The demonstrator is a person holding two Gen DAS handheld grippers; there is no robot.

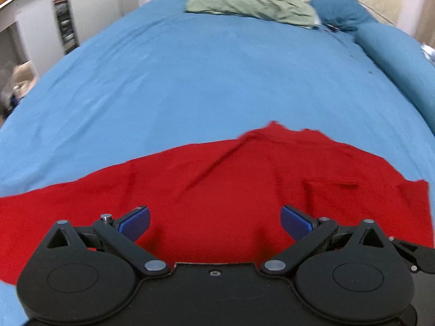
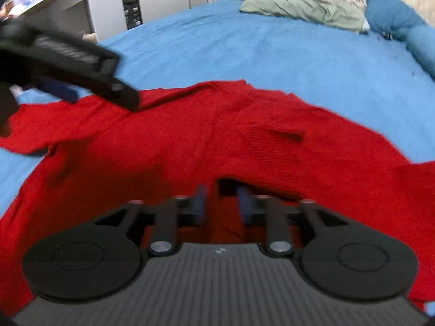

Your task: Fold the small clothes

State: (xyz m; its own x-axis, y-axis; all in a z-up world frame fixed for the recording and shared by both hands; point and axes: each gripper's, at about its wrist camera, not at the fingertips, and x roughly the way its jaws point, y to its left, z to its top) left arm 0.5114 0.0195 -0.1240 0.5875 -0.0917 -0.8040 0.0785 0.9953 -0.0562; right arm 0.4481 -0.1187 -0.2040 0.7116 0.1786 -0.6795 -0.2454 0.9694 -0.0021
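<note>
Blue bedsheet (image 1: 190, 76) is carrying a red knitted shirt (image 1: 217, 184), lying sideways across both grippers. Left gripper (image 1: 214, 221) is hovering released above its hem; right gripper (image 2: 221, 201), nearer the hem, is closing on a lifted fold, grasp unclear.

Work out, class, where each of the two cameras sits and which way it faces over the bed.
Left wrist: sits on the left gripper, looking along wide-open fingers over the red garment toward the pillows.
Right wrist: sits on the right gripper, fingers narrowly apart with red cloth between them; the left gripper shows upper left.
Shared: garment, blue sheet, pillows.
</note>
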